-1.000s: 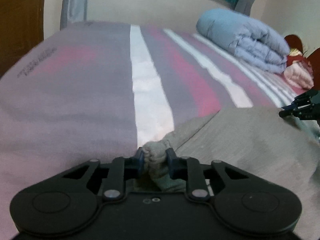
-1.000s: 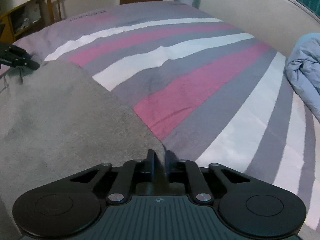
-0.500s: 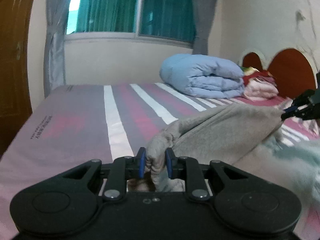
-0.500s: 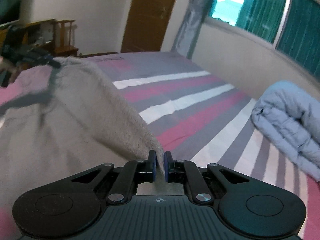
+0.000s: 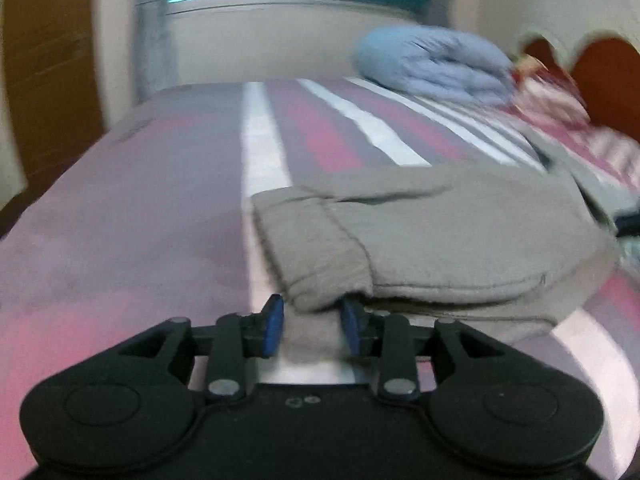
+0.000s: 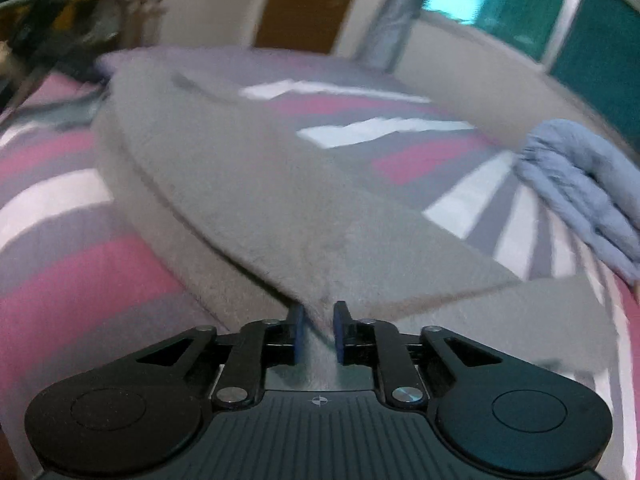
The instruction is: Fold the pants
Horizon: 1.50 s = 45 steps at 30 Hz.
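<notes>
the grey pants (image 5: 440, 232) lie folded over on the striped bedsheet (image 5: 132, 216), near the front edge of the bed, with a ribbed cuff (image 5: 316, 252) at the near left corner. the left gripper (image 5: 310, 326) has its blue pads (image 5: 274, 328) set a little apart, and its jaws have just been opening; a corner of the grey cloth below the cuff sits between them, but the left pad shows a gap to the fabric, so it no longer pinches. the left wrist view alone shows the cuff, a seam line along the folded upper layer, a red-brown headboard (image 5: 600, 76) at the far right with pink bedding before it, and the rolled blue quilt (image 5: 436, 64) under a window.

the right wrist view looks along the pants (image 6: 256, 196) from the other end: the upper layer tapers to a point that drops between the pads of the right gripper (image 6: 318, 332). its jaws too have just been opening, and the pads stand slightly spread with the cloth tip loose between them. only this view shows a brown door (image 6: 308, 0), some dark furniture (image 6: 80, 28) at the far left, blurred, and the blue quilt (image 6: 584, 192) on the right side of the bed. both views are smeared by motion.
</notes>
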{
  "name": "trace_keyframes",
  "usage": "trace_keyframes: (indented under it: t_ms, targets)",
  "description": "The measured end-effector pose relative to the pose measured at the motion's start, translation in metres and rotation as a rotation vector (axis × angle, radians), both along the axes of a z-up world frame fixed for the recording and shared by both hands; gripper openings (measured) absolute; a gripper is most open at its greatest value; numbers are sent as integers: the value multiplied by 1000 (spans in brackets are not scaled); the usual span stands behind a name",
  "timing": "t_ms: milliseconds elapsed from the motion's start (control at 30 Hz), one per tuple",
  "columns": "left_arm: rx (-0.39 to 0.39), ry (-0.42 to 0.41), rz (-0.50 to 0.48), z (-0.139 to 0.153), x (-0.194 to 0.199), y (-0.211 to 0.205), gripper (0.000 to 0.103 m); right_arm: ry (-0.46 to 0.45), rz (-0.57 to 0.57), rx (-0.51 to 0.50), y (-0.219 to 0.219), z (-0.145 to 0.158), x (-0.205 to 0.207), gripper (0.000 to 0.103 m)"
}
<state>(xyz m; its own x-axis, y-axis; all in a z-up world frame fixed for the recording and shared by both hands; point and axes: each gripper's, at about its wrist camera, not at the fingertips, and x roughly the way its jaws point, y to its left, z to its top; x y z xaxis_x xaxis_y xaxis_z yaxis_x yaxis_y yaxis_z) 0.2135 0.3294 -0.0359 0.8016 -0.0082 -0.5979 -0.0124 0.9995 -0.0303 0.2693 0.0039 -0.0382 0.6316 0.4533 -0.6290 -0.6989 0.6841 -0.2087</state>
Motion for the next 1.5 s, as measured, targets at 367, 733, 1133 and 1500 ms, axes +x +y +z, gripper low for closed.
trace_keyframes:
  t_ms: [367,733,1133,1500]
  targets:
    - [-604,-142,277,4,-24,1,41,74,-317,373,-32,26,-11,24]
    - [-836,-91,442,-34,28,12,24,126,-419,492,-59,30,-19,24]
    - [-794,-100,465,-45,7,15,13,374,-602,684,-79,2,24,42]
    - [-704,-157,299,-5,-5,28,11,331,-564,790,-88,33,26,7]
